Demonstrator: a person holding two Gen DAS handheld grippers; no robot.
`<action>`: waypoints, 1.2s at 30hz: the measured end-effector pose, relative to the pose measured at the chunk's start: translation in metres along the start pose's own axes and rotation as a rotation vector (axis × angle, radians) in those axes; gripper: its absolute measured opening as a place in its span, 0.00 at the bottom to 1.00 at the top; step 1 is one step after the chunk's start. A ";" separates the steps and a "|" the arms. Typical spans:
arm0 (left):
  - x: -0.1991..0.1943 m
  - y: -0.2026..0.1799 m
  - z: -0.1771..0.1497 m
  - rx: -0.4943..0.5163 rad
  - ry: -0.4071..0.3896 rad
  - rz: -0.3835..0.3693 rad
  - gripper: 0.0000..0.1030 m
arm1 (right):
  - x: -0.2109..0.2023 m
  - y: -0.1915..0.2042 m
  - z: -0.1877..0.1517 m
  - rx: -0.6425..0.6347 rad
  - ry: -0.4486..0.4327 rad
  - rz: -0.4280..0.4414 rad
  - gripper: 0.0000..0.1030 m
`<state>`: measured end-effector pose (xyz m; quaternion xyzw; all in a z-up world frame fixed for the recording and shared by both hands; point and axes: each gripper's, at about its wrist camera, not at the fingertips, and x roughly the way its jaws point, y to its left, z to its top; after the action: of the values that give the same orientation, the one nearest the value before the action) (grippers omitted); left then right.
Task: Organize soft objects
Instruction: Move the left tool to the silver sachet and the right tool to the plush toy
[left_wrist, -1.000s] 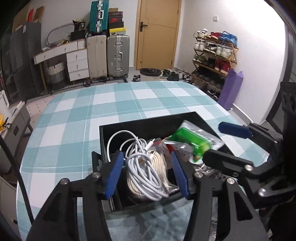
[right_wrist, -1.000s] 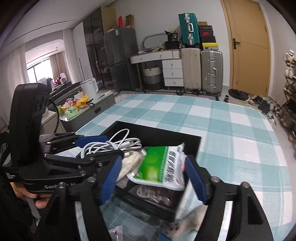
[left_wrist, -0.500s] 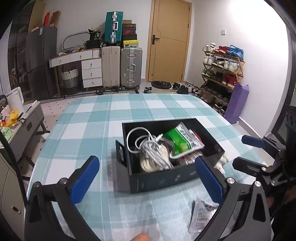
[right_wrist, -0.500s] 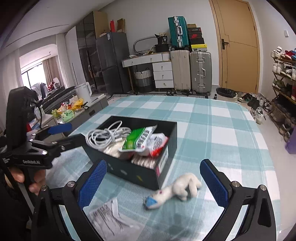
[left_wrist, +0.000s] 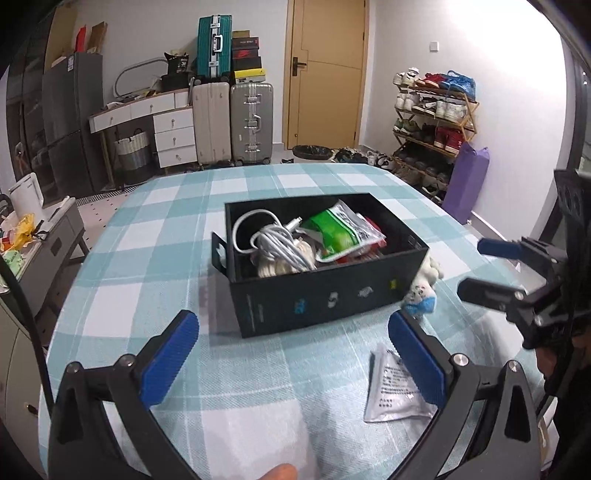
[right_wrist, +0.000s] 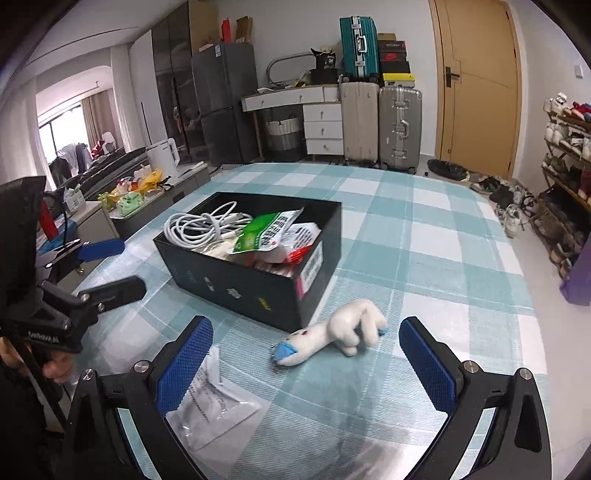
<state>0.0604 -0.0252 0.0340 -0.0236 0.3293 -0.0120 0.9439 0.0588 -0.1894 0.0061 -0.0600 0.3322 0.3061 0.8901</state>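
A black box (left_wrist: 325, 299) (right_wrist: 236, 284) stands on the checked tablecloth and holds a coiled white cable (left_wrist: 275, 245) (right_wrist: 201, 225), a green and white packet (left_wrist: 338, 230) (right_wrist: 267, 234) and other packets. A white plush toy with a blue tip (right_wrist: 332, 336) lies on the cloth by the box's right end; it also shows in the left wrist view (left_wrist: 424, 288). A clear plastic pouch (left_wrist: 393, 387) (right_wrist: 212, 410) lies flat in front of the box. My left gripper (left_wrist: 291, 358) is open and empty, short of the box. My right gripper (right_wrist: 304, 365) is open and empty, just short of the plush toy.
The table (left_wrist: 147, 236) has a teal and white checked cloth. Beyond it stand suitcases (left_wrist: 232, 122), a white desk with drawers (left_wrist: 162, 125), a wooden door (left_wrist: 325, 70) and a shoe rack (left_wrist: 432, 118). A low side table with clutter (right_wrist: 129, 199) stands at the left.
Both grippers have let go of their loads in the box, opened wide and drawn back from it. The cable and the green packet stay in the box.
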 end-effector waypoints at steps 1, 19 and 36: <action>0.001 -0.003 -0.002 0.006 0.005 -0.001 1.00 | -0.001 -0.001 0.000 0.002 -0.001 0.000 0.99; 0.018 -0.039 -0.025 0.082 0.102 -0.052 1.00 | -0.007 -0.007 0.000 0.038 -0.010 0.032 0.99; 0.024 -0.077 -0.029 0.183 0.212 -0.146 1.00 | -0.002 -0.014 -0.002 0.050 0.013 0.002 0.99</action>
<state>0.0609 -0.1040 0.0004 0.0399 0.4218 -0.1130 0.8987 0.0643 -0.2027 0.0045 -0.0394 0.3457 0.2980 0.8889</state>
